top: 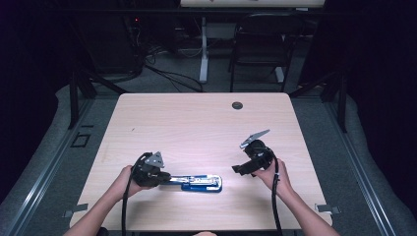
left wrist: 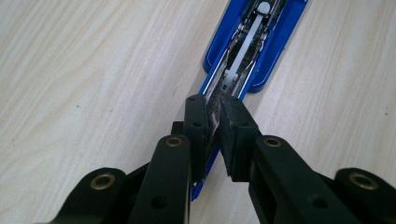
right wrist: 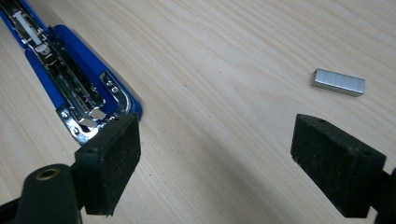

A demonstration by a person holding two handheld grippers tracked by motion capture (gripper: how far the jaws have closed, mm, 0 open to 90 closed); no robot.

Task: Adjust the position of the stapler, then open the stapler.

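- We are pinching the opened blue metal stapler (left wrist: 243, 51) with our left gripper (left wrist: 215, 109), holding it flat near the front of the pale wooden worktop (top: 196, 123); its loading channel is lying exposed.
- Our right gripper (right wrist: 210, 154) is standing spread and empty, beside the stapler's tip.
- The small silver strip of staples (right wrist: 338, 82) is lying untouched just beyond it, so we judge picking up and loading are both remaining.

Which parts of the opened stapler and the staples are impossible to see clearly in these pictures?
- Stapler, high view: its left end is hidden by the left claw.
- Stapler, left claw view: its far end is cut off by the top edge; the gripped part is hidden by the claw.
- Staple strip, right claw view: single staples are too small to count.
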